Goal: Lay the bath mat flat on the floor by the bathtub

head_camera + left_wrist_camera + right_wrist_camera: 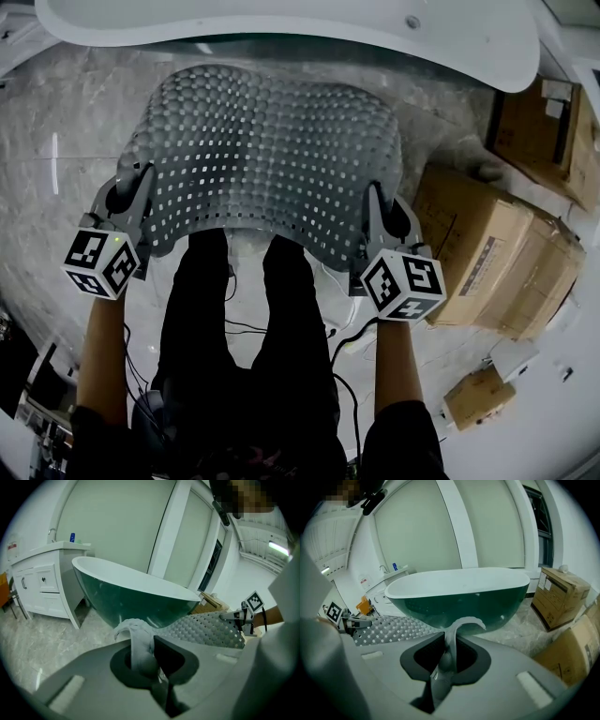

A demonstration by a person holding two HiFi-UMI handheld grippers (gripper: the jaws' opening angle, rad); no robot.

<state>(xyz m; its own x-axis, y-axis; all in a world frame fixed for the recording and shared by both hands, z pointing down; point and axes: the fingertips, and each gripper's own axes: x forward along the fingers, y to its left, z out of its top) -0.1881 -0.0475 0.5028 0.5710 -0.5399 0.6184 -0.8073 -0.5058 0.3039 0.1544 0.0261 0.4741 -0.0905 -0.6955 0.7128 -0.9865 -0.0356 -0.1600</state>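
Item: bath mat point(267, 159), held spread above the surface point(56, 169), just beside the bathtub point(281, 23).
My left hand-held gripper point(128, 187) and right hand-held gripper point(379, 202) each clamp one near corner. The mat sags between them and is not yet laid. Risks: a thin pinched corner slips from the jaws; uneven lowering curls the far edge under; drift toward the cardboard boxes point(487, 253) at the surface's right edge leaves it crooked.
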